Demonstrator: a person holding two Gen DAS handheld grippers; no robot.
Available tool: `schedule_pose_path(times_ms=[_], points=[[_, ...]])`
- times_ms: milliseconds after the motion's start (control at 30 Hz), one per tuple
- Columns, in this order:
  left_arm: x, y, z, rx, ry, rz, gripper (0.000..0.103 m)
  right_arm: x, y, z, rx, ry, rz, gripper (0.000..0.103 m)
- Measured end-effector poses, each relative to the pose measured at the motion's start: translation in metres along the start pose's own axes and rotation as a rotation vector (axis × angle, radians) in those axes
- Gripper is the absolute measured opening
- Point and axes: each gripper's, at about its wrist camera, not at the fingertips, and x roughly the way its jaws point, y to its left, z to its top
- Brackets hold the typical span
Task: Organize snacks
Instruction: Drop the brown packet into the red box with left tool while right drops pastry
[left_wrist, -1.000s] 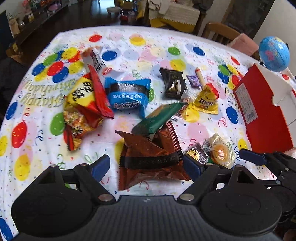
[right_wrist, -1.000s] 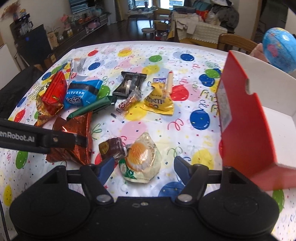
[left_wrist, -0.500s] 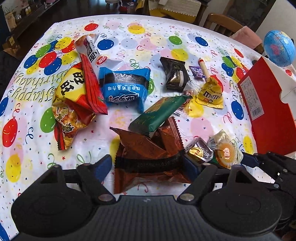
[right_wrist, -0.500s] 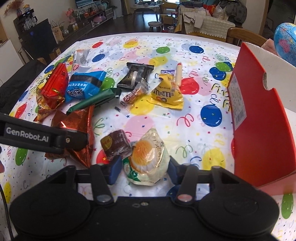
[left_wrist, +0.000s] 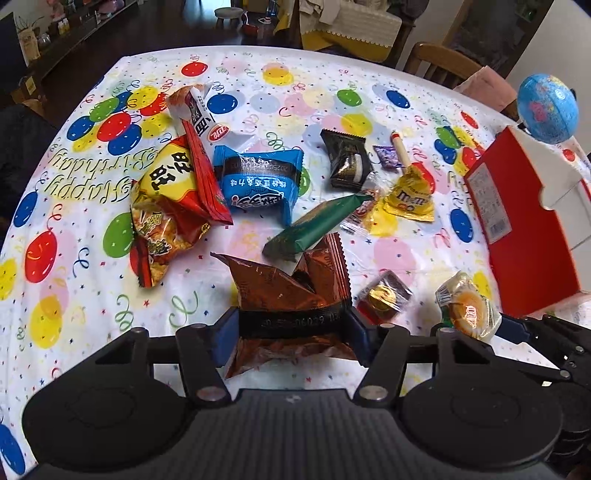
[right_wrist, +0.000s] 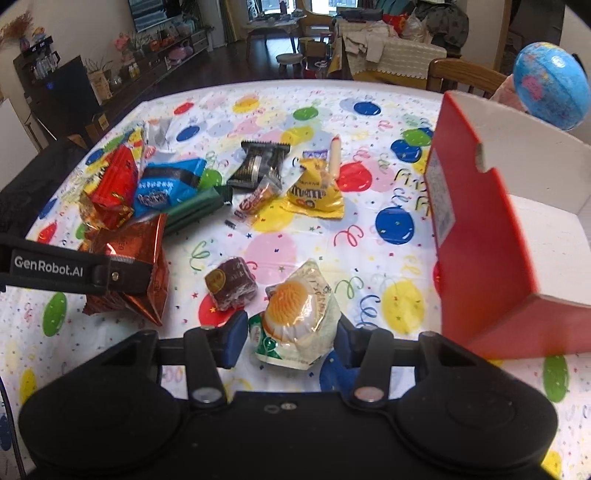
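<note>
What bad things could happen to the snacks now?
The left gripper has just been closing on the crinkly brown snack bag, which could get crushed. The right gripper pinches a puffy wrapped pastry that could squash or slip. The green bar leaning on the bag may tumble.

Snack pile sits upper left on the table, box at right edge. Globe behind box; pastry btwn pile & box, bottom center.
</note>
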Motion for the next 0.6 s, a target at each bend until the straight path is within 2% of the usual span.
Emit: schedule_pose_path(times_ms=[333,600], points=[[-0.049,-0.024,-0.001,0.045,-0.068,-0.036,0.060,-0.064,-0.007,0.005,0.015,-0.081,-0.017,0.047],[-0.081,-0.065,0.007,0.085,-0.139,-0.048,0.060,-0.109,-0.032,0.017,0.024,-0.158,-0.025,0.047]])
